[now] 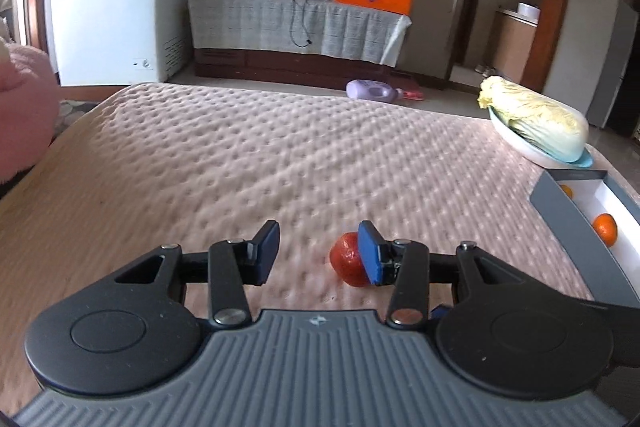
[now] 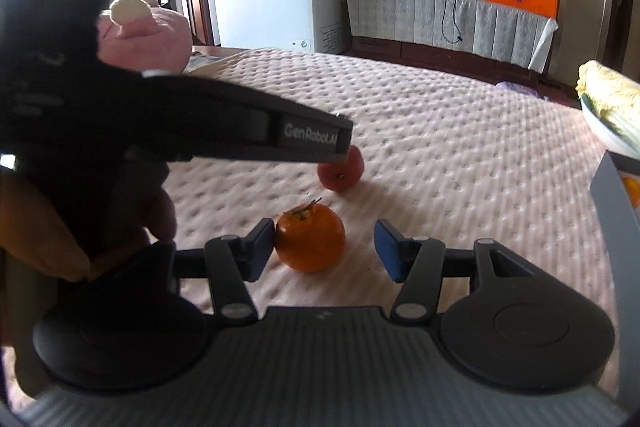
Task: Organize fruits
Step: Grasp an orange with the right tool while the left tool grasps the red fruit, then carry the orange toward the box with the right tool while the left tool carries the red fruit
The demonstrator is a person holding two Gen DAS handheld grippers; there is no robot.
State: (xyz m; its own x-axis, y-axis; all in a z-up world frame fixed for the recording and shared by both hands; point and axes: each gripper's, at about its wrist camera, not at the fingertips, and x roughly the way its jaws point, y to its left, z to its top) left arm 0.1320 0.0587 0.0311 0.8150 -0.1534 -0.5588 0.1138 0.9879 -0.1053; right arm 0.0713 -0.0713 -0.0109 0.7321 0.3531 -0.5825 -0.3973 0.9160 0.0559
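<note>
Currently both tools hang over the pink quilted bed cover (image 1: 248,163), jaws parted, nothing clamped. Left gripper (image 1: 318,253) is released; the red fruit (image 1: 349,259) lies on the cover just past its right pad, partly hidden behind that pad, and whether they touch I cannot tell. Right gripper (image 2: 325,249) is released too; the orange (image 2: 310,241) sits on the cover between its pads, close against the left pad, with a clear gap to the right one. From the right wrist view the red fruit (image 2: 341,173) lies beyond the orange, with the left tool's body reaching over it. Grey box (image 1: 560,207) stands at the cover's right edge, two oranges (image 1: 605,229) inside. Beyond the box, a cabbage (image 1: 532,119) lies on a plate (image 1: 516,143). Pink plush (image 2: 148,39) sits at the cover's far left.
</note>
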